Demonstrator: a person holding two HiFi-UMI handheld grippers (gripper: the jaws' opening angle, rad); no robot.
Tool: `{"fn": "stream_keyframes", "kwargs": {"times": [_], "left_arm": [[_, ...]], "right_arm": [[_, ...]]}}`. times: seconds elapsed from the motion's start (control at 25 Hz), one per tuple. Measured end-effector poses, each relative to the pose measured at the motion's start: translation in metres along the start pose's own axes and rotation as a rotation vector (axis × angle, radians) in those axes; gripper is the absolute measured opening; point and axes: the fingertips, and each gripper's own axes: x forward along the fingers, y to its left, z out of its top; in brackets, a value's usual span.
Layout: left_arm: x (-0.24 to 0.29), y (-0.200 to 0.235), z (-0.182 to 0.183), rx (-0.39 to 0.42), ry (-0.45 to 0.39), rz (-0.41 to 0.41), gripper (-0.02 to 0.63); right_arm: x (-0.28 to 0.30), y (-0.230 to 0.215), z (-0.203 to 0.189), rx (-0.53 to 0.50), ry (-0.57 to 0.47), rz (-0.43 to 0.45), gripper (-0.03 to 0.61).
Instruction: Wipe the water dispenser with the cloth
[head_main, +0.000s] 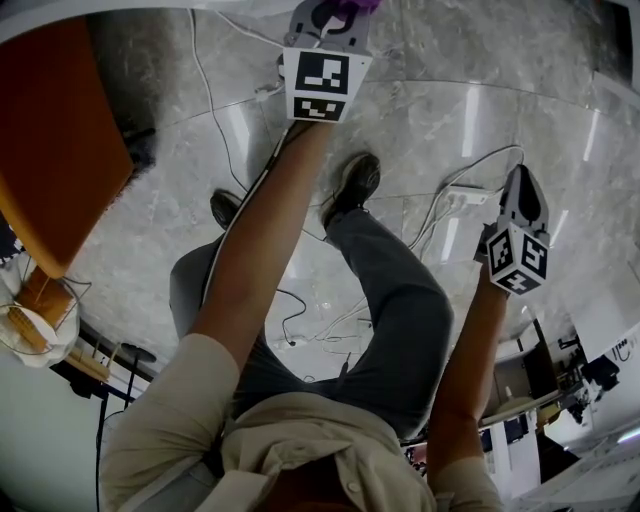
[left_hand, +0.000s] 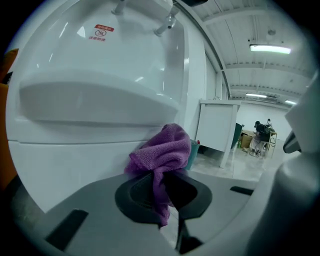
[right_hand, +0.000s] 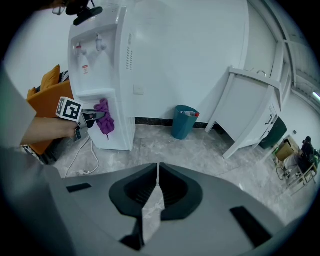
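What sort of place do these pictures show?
Probably a large office or workshop hall: a white floor-standing water dispenser against the wall, a polished grey marble floor, and long ceiling strip lights.

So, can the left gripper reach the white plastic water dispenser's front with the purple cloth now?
Probably yes: the left gripper, fingers shut on the purple cloth, is right up at the white plastic water dispenser front, with nothing between.

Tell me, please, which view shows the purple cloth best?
The left gripper view: the purple cloth sits close and central, clamped in the left gripper. The right gripper view shows it tiny; the head view, a sliver.
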Motion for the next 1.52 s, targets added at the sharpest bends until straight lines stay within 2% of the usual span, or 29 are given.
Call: {"fn": "stream_keyframes", "kwargs": {"times": [0.28,0.68,0.84,0.96,1.04,1.16,1.28,1.4,1.52], "left_arm": [[-0.01,0.018,-0.009,0.025,0.014,0.01,0.044],[-0.062,0.092,-0.028,0.019,0.083,0.145,0.044],[-0.096,0.125,-0.031,-0.019,0.113,0.215,0.044],[-0.119,0.139,-0.022,0.017,0.137,0.243,0.043],[-0.133,0.14,-0.01,0.045,0.138,0.237,0.043],[-0.163,0.132,0.001,0.034,0.164,0.21,0.043],[-0.2,0.116,0.01,0.056,0.203,0.142,0.043],[-0.232,0.104,0.047,0.117,0.176,0.058,0.041],[-0.288,0.108,0.1,0.171,0.147,0.033,0.041]], "right_arm": [[-0.001,0.001,0.001,0.008,-0.006,-0.011,0.028],[-0.01,0.028,0.03,-0.012,-0.022,0.014,0.028],[-0.021,0.04,0.051,-0.02,-0.036,0.025,0.028],[-0.031,0.049,0.07,-0.026,-0.041,0.036,0.028],[-0.037,0.056,0.083,-0.026,-0.046,0.043,0.028],[-0.047,0.077,0.104,-0.031,-0.044,0.077,0.028],[-0.065,0.101,0.132,-0.028,-0.062,0.109,0.028],[-0.092,0.114,0.175,-0.025,-0.119,0.105,0.028],[-0.123,0.128,0.213,-0.025,-0.15,0.122,0.028]]}}
